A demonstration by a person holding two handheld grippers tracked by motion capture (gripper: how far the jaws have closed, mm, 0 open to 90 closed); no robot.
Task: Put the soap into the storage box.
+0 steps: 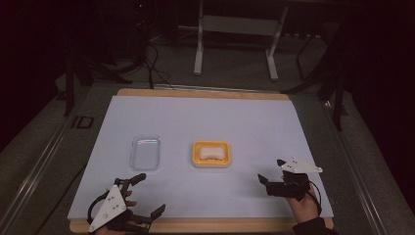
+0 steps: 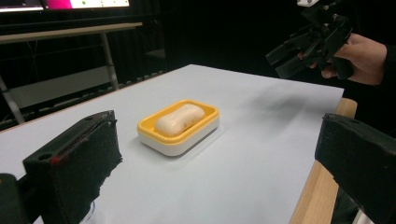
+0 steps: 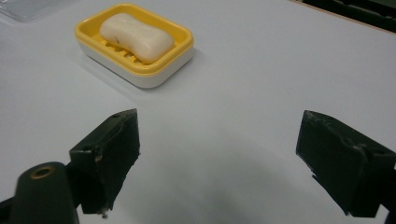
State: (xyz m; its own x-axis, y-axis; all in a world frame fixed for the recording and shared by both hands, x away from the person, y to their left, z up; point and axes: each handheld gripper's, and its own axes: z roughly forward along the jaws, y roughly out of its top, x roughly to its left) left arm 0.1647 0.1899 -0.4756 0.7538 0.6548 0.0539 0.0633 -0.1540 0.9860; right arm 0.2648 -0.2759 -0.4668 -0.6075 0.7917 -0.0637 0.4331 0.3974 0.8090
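Note:
A cream bar of soap (image 1: pixel 211 152) (image 2: pixel 180 118) (image 3: pixel 137 36) lies in a yellow soap dish (image 1: pixel 212 162) (image 2: pixel 148 129) (image 3: pixel 87 35) with a white base at the middle of the white sheet. A clear plastic lid (image 1: pixel 145 152) (image 3: pixel 23 8) lies to the left of the dish. My left gripper (image 1: pixel 149 193) (image 2: pixel 219 158) is open near the front left edge, its jaws wide apart with nothing between them. My right gripper (image 1: pixel 270 170) (image 3: pixel 217 154) is open at the front right, held above the sheet and aimed toward the dish, and it is seen far off as the right gripper (image 2: pixel 292 58).
The white sheet (image 1: pixel 205 122) covers a wooden tabletop (image 1: pixel 200 92) whose edge shows at the back and front. Beyond the table stand white frame legs (image 1: pixel 198 49) and cables on a dark floor. A wooden edge (image 2: pixel 317 186) runs beside my left gripper.

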